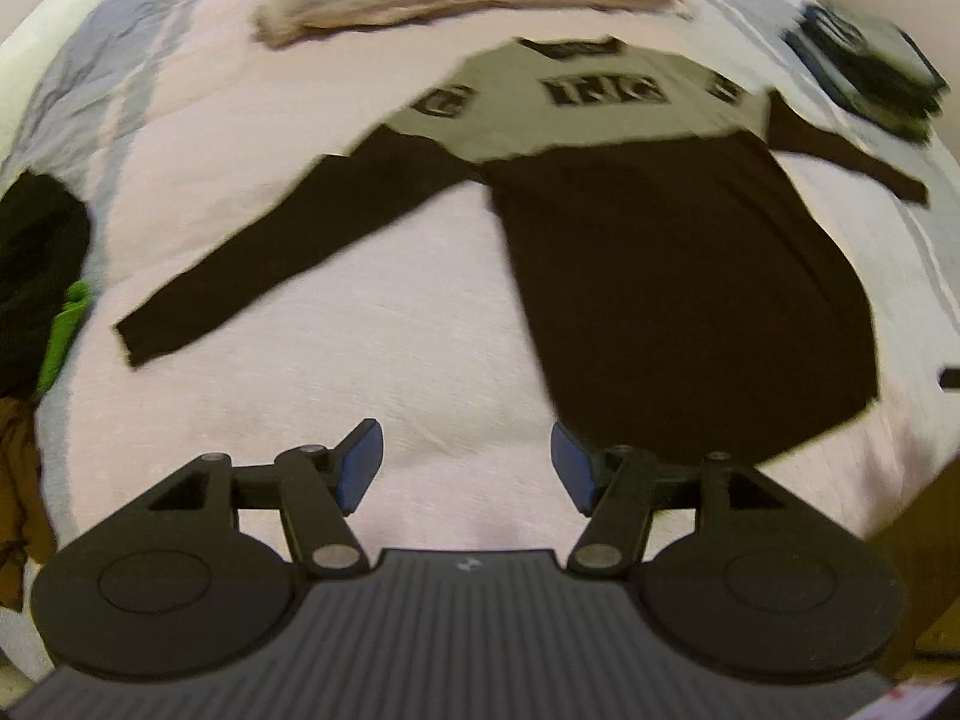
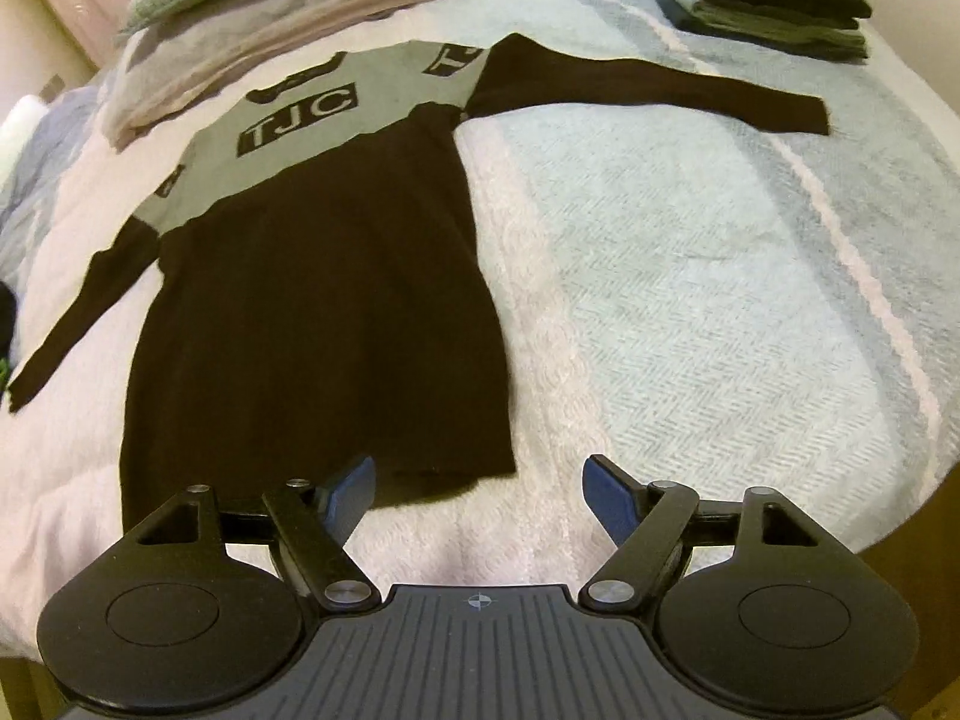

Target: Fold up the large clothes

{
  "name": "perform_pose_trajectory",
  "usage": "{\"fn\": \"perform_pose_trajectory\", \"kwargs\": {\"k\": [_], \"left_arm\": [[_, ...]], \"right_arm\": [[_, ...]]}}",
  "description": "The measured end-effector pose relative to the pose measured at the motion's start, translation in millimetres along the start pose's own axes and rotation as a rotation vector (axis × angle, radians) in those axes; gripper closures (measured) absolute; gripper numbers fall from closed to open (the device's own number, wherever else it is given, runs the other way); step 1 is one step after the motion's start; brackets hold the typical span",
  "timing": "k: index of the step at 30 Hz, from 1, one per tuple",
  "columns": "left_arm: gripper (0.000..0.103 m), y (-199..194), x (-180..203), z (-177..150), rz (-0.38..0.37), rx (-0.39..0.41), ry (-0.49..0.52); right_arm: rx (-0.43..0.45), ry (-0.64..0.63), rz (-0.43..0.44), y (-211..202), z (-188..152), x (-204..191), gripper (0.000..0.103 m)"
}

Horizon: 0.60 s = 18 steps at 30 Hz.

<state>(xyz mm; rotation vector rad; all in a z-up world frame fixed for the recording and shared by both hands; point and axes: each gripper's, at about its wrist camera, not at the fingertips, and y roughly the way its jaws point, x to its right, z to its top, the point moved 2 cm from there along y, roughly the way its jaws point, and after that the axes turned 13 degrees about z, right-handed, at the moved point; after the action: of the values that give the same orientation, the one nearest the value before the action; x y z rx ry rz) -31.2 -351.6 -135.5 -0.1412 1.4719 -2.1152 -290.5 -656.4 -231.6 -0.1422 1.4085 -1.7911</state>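
The dark sweater (image 2: 324, 312) lies flat on the bed (image 2: 690, 276), sleeves spread. My right gripper (image 2: 480, 492) hangs above its hem corner, fingers spread and empty. My left gripper (image 1: 465, 459) hangs beside its hem, fingers likewise spread, gripping nothing.

The sweater (image 2: 324, 312) is dark brown with a grey top part. Black boxes with grey letters sit on the grey. The bed cover (image 2: 690, 276) has pale pink and light blue-grey stripes. The grippers are black with blue pads (image 1: 360, 468). At the upper right, the folded pile (image 2: 774, 0) is dark blue and green. At the left edge there is something bright green (image 1: 63, 330).
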Motion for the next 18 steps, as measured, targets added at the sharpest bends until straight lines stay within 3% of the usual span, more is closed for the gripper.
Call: {"fn": "perform_pose_trajectory", "kwargs": {"k": [4,6,9,18], "left_arm": [[0.046,7.7,53.1,-7.5,-0.07,0.031,0.143],[0.051,17.4,79.3,-14.6,-0.105,0.059,0.234],[0.061,38.9,116.7,-29.6,-0.142,0.11,0.386],[0.066,91.5,164.2,-74.2,-0.088,0.245,0.749]], "right_arm": [[0.002,-0.064,0.005,20.2,-12.9,8.4,0.037],[-0.008,-0.13,-0.006,36.5,-20.0,9.7,0.048],[-0.011,-0.22,-0.008,58.7,-29.9,12.2,0.052],[0.003,-0.265,-0.046,94.5,-48.1,23.1,0.051]]}}
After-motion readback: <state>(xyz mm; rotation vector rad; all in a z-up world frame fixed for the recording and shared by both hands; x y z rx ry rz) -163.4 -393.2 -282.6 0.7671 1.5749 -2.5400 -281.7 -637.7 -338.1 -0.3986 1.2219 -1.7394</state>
